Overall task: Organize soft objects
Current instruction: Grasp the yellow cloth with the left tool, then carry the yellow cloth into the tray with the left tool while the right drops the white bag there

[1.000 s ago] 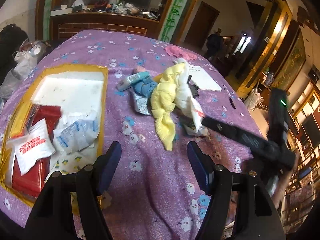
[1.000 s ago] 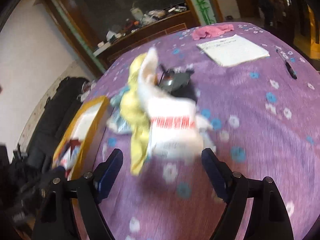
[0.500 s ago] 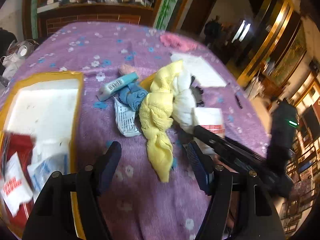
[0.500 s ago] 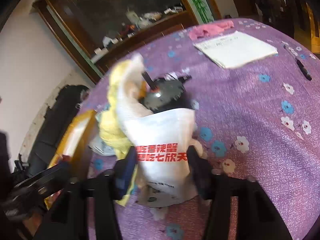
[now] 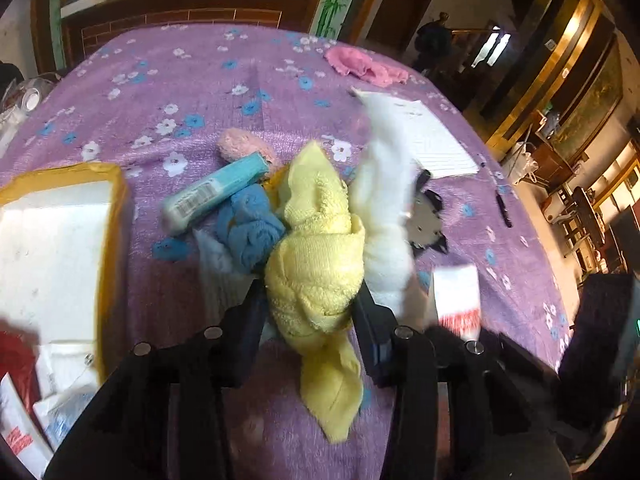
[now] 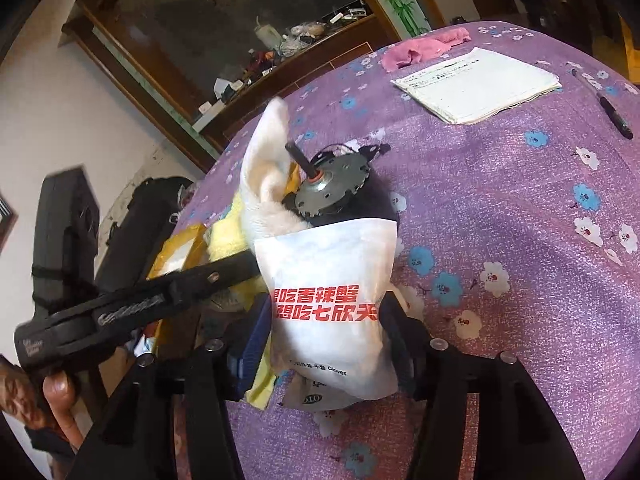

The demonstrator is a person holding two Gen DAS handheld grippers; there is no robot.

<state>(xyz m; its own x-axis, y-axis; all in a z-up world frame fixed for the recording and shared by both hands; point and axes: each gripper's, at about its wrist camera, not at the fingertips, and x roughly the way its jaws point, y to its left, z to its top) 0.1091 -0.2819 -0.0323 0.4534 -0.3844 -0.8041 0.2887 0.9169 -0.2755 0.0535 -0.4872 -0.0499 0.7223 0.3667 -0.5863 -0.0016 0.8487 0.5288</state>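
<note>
Left claw (image 5: 310,312) now brought in over the pile, jaws just closing, clamped on the bunched yellow towel (image 5: 316,264); a moment back jaws stood wide over bare purple tablecloth (image 5: 168,80). Towel lies mid-table, pressed against blue cloth (image 5: 250,228) and white cloth (image 5: 384,216). Right claw (image 6: 324,320) straddling white packet with red print (image 6: 326,304); jaws narrowed, then just easing apart again; pads seem to touch packet's sides, though grip not certain. Meaning for task: first soft item secured, likely bound for yellow-edged tray (image 5: 114,208) at left, already holding sachets. Left view alone shows tray contents, teal tube (image 5: 216,194), pink fluffy item (image 5: 240,148), far pink cloth (image 5: 362,66). Right view alone shows metal motor with shaft (image 6: 332,188) under white cloth, packet lettering, and a hand (image 6: 56,392) carrying the left tool.
</note>
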